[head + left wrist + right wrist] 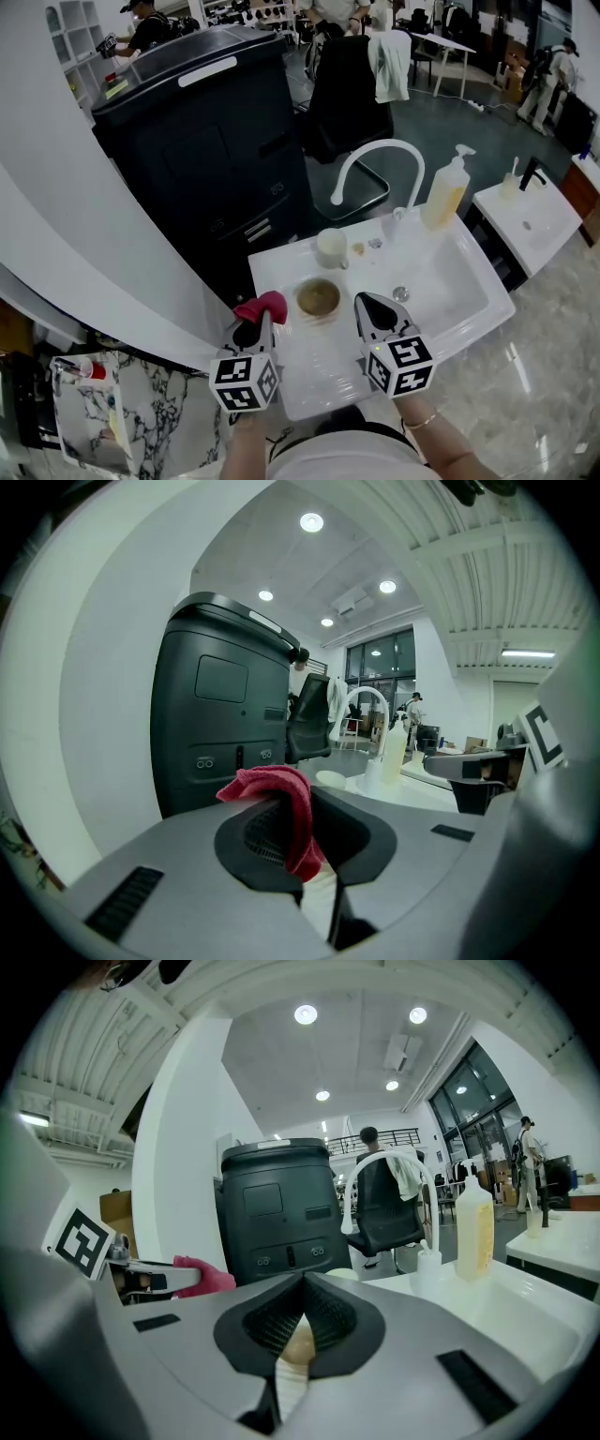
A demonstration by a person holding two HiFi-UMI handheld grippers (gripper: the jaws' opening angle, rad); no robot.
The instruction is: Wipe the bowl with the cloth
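A small brown-stained bowl (pixel 319 297) sits on the white sink counter (pixel 328 375), between my two grippers. My left gripper (pixel 261 319) is just left of it, shut on a red cloth (pixel 262 306) that bunches over the tips. In the left gripper view the cloth (pixel 281 803) hangs pinched between the jaws of the left gripper (pixel 298 808). My right gripper (pixel 364 302) is close to the bowl's right side, shut, with nothing in it. In the right gripper view the right gripper (pixel 302 1288) has its jaws together, and a tan bit of the bowl (pixel 298 1346) shows behind them.
A white cup (pixel 331 247) stands behind the bowl. A white faucet (pixel 375 164) arches over the basin (pixel 441 281), with a soap bottle (pixel 447 192) at its back right. A tall black bin (pixel 202 141) stands behind the counter, a black chair (pixel 352 94) beyond it.
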